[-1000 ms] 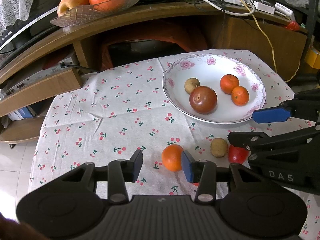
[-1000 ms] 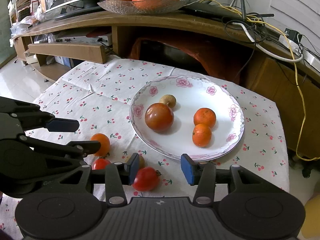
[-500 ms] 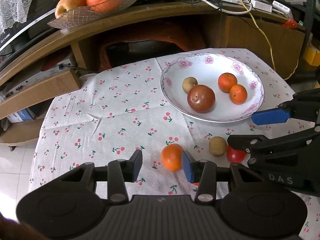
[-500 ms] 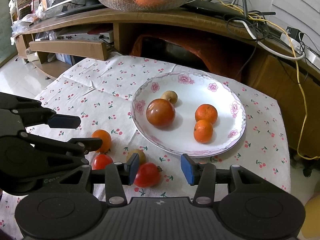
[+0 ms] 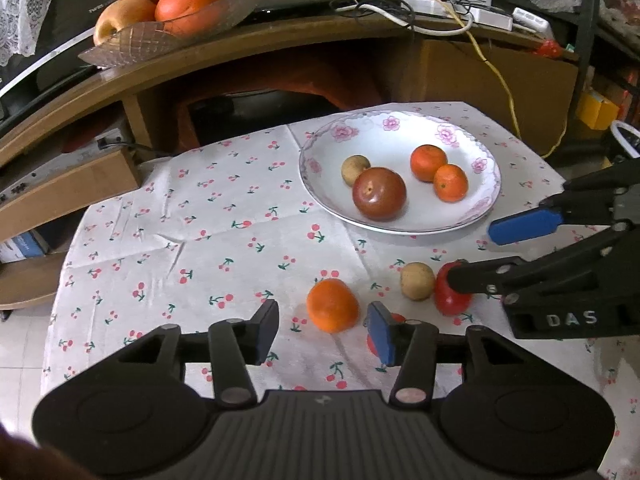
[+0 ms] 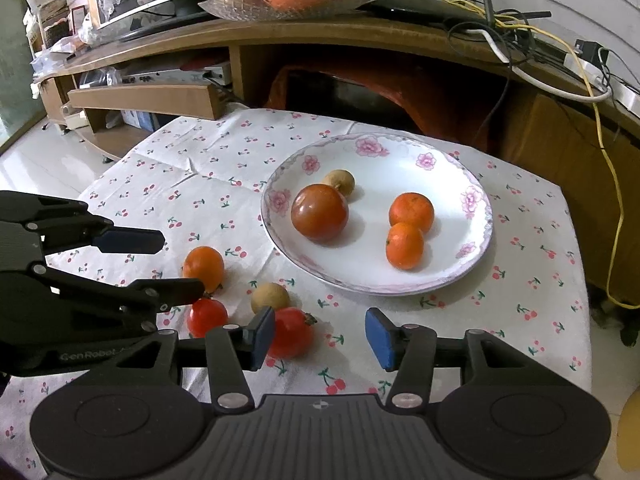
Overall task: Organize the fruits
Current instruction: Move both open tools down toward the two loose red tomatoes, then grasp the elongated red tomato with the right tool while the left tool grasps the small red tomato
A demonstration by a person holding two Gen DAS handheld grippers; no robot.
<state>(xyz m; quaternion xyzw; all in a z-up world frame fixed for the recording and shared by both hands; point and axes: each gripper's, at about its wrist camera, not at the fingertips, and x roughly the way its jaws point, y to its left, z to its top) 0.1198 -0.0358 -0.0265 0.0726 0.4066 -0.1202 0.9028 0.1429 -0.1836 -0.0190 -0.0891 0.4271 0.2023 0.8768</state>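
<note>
A flowered plate (image 5: 486, 200) (image 6: 476, 248) holds a big red-brown fruit (image 5: 379, 192), a small brown one and two tangerines (image 6: 411, 212). On the cherry-print cloth lie a tangerine (image 5: 332, 305) (image 6: 203, 265), a brown fruit (image 5: 417, 281) (image 6: 270, 298), a red tomato (image 5: 450, 300) (image 6: 290, 332) and a smaller tomato (image 6: 206, 316). My left gripper (image 5: 324, 332) (image 6: 168, 264) hovers just short of the loose tangerine, its jaws opening and touching nothing. My right gripper (image 6: 320, 336) (image 5: 496, 252) is also opening, with the red tomato beside its left finger, untouched.
A wooden TV stand (image 6: 360, 36) runs behind the table, with a glass dish of large fruit (image 5: 168, 36) and tangled cables (image 6: 520, 28) on top. Tiled floor (image 6: 36, 156) lies off the table's left edge.
Both grippers' jaws have spread a little wider. The hands have barely shifted and no fruit has moved.
</note>
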